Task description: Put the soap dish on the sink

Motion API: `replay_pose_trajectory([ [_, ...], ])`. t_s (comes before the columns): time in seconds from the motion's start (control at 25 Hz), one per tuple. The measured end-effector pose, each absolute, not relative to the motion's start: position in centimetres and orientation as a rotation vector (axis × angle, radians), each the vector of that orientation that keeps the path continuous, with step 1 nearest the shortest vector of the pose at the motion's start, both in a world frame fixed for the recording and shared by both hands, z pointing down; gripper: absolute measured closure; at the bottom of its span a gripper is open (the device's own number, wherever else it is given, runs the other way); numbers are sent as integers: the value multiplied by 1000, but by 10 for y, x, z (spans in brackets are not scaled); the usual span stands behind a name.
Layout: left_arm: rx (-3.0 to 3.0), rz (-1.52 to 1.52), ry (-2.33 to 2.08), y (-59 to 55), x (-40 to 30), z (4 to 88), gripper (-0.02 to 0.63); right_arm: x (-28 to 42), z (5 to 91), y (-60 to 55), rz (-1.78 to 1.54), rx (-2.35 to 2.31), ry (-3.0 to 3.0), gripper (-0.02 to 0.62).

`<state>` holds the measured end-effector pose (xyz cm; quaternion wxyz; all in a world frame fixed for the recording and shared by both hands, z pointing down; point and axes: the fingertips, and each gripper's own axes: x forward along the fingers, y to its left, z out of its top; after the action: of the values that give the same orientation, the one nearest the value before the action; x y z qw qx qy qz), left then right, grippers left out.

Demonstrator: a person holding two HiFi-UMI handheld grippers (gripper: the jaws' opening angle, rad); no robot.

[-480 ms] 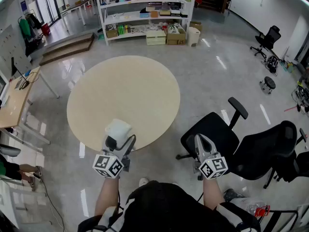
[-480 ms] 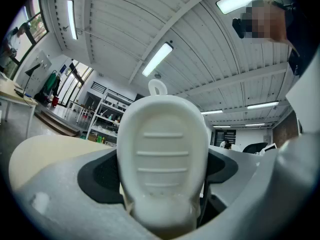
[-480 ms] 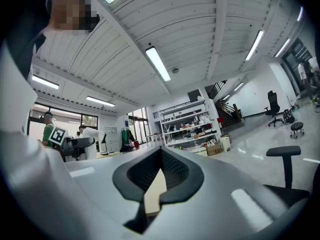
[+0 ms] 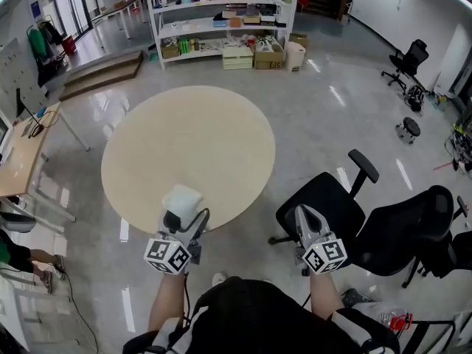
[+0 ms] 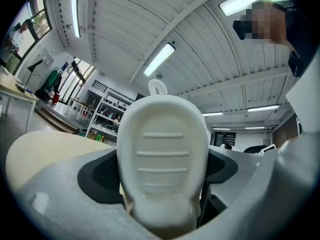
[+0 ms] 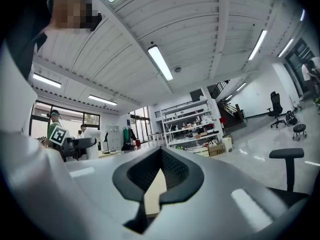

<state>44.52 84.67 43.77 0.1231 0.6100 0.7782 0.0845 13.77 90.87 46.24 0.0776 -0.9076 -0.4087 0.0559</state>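
The white soap dish [image 4: 182,198] hangs over the near edge of the round beige table [image 4: 188,135], with my left gripper [image 4: 186,212] shut on it. In the left gripper view the ribbed dish [image 5: 162,154] stands upright between the dark pads [image 5: 97,174] and fills the middle. My right gripper [image 4: 304,214] hangs to the right of the table, over a black office chair [image 4: 324,201]. Its jaws meet at the tips with nothing between them, as the right gripper [image 6: 159,181] view also shows. No sink is in view.
A second black chair [image 4: 402,231] stands at the right. White shelving [image 4: 221,21] full of boxes lines the far wall. A wooden desk [image 4: 22,153] stands at the left. Shiny grey floor [image 4: 317,102] surrounds the table.
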Motion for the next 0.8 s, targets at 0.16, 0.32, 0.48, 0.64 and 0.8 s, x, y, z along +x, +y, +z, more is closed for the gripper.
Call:
replay_pose_trajectory([
  [0.16, 1763, 240, 2267, 850, 447, 436, 142, 144, 457, 911, 171, -2731, -1206, 589],
  [0.32, 1762, 221, 2274, 851, 456, 433, 141, 153, 447, 908, 219, -2717, -1165, 589],
  [0.48, 1737, 216, 2300, 856, 464, 433, 141, 154, 446, 908, 224, -2700, -1245, 589],
  [0.64, 1683, 215, 2359, 858, 470, 430, 142, 164, 443, 904, 265, -2659, -1326, 589],
  [0.8, 1621, 220, 2423, 861, 472, 433, 141, 181, 450, 892, 277, -2649, -1333, 589],
])
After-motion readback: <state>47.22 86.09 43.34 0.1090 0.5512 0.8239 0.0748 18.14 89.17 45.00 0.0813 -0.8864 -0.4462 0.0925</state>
